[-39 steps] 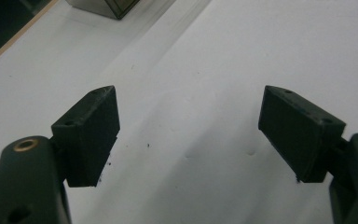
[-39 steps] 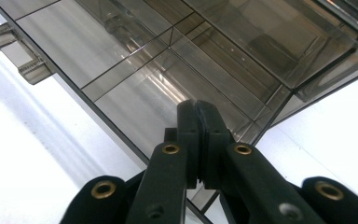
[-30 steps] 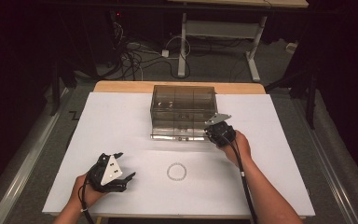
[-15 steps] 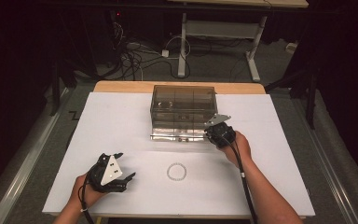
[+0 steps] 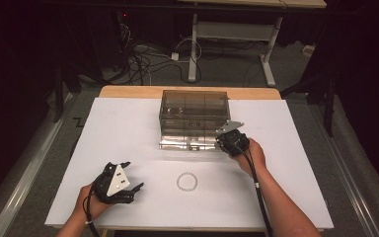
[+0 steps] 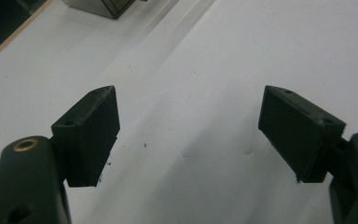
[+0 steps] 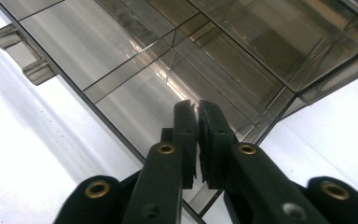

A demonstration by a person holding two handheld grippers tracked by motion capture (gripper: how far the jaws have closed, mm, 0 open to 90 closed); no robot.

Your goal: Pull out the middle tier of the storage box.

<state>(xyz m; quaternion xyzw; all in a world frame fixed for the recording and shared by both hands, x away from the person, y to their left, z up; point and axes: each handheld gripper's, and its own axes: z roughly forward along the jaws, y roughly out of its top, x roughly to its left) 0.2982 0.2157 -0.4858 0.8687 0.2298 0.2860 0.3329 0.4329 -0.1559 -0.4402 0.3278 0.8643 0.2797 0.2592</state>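
A smoky clear drawer box stands at the middle back of the white table. Its bottom drawer is pulled out a little towards me. My right gripper sits at the drawer's front right corner. In the right gripper view its jaws lie over the drawer floor; they have just opened a hair, leaving a thin slit. I cannot tell whether a drawer wall is in that slit. My left gripper rests at the near left, open and empty, over bare table.
A small white beaded ring lies on the table between the two hands. The drawer's handle tab sticks out from its front. A corner of the box shows far off in the left gripper view.
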